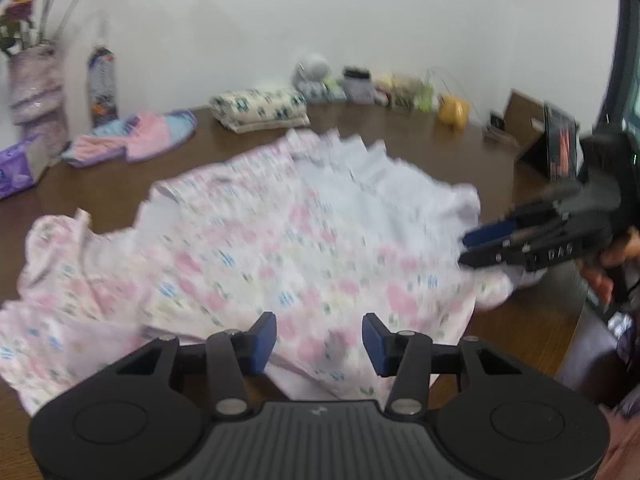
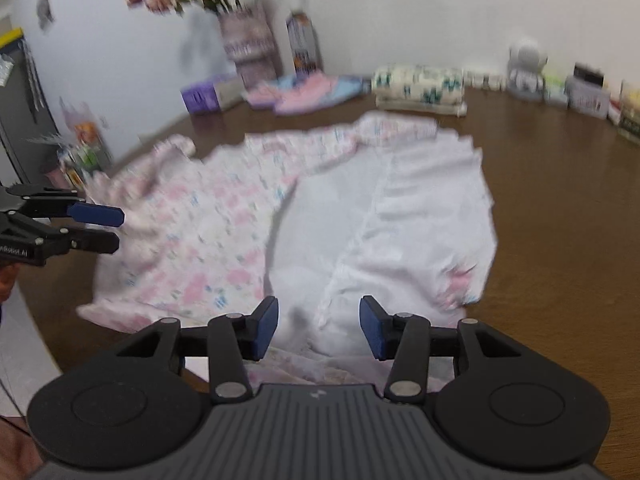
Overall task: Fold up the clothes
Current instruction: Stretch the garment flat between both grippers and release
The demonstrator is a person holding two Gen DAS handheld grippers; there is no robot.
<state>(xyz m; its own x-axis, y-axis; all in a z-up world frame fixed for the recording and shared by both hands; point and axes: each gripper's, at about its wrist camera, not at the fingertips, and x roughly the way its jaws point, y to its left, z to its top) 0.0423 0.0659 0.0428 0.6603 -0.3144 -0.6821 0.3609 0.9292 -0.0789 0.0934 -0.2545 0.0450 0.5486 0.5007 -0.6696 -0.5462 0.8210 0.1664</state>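
Brown wooden table (image 1: 380, 136), white wall (image 1: 320, 12) behind. Along wall, left to right: vase (image 1: 34, 84) w/ pink flowers, tall printed carton (image 1: 103, 84), purple tissue pack (image 1: 16, 168) in front, white figurine (image 1: 313, 70), row of small boxes/packets, blurred, contents unclear. Yellow item (image 1: 453, 111), poss. a toy. Dark tablet-like stand (image 1: 560, 146) far right.

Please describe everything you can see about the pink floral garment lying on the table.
The floral garment is soft, thin-looking fabric, pale pink with pink flowers and small blue and green marks. It lies spread and rumpled on the brown wooden table, partly folded over so that its plain white inside faces up. Its edges look frilly or wavy; blur hides finer detail. Both grippers are open at its near edge, and neither holds it.
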